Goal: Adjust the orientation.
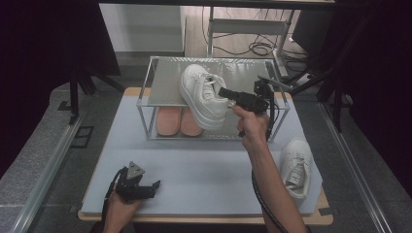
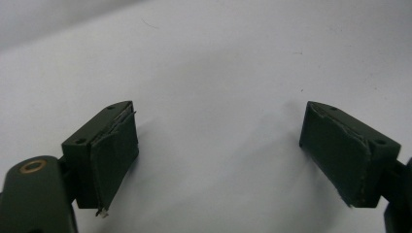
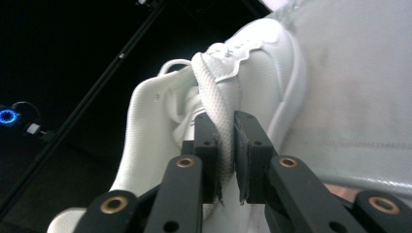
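Observation:
A white sneaker (image 1: pixel 203 94) hangs tilted over the top shelf of a metal rack (image 1: pixel 160 87), its sole facing the front. My right gripper (image 1: pixel 224 93) is shut on the padded collar of this sneaker (image 3: pixel 160 145), and in the right gripper view the jaws pinch the white edge between them (image 3: pixel 226 160). A second white sneaker (image 1: pixel 295 165) lies on the white mat at the right. My left gripper (image 1: pixel 154 187) rests low at the front left of the mat, open, with only bare mat between its pads (image 2: pixel 114 155).
A pair of pink slippers (image 1: pixel 177 121) sits on the rack's lower level. The white mat (image 1: pixel 204 170) covers a wooden table; its front edge is close to the left hand. Dark frame posts and cables stand behind the rack.

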`<state>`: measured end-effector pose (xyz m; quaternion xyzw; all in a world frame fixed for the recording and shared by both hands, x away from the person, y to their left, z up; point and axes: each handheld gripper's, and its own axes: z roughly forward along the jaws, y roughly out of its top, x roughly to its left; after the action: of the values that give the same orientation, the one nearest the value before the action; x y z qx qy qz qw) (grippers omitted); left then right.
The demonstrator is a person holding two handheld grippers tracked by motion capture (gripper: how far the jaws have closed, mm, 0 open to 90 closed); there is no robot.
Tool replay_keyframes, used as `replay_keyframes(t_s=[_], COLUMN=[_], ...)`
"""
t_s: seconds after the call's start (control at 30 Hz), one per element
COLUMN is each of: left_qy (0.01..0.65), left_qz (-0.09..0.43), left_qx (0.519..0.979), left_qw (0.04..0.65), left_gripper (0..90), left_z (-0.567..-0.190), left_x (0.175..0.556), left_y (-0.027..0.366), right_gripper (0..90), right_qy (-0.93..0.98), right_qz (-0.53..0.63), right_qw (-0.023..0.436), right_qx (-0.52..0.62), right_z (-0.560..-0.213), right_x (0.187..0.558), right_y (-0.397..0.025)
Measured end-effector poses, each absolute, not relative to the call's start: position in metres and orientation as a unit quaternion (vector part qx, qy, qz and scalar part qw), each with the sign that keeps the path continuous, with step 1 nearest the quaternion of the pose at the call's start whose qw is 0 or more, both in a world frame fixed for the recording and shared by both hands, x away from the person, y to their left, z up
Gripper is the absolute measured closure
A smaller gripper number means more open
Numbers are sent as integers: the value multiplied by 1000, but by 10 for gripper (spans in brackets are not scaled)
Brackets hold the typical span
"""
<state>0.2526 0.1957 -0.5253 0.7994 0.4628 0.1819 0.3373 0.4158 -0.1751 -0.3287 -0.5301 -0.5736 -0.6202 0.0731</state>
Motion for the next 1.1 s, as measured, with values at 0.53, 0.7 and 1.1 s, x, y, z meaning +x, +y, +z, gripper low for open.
replay_keyframes(t_s=[0.53, 0.7, 1.1], left_qy=[461, 461, 461], left_qz=[183, 183, 184], left_qx=[800, 800, 800], left_qw=[338, 338, 337], left_gripper=[145, 146, 147], left_z=[-525, -525, -525], left_x=[252, 252, 252], left_y=[195, 195, 195], right_gripper=[597, 582, 594], right_qy=[-598, -593, -581], right_qz=[-618, -629, -662], right_qw=[56, 56, 66], right_qx=[-507, -500, -470], right_z=[-324, -322, -316], right_x=[418, 417, 399], right_y=[-167, -174, -206])
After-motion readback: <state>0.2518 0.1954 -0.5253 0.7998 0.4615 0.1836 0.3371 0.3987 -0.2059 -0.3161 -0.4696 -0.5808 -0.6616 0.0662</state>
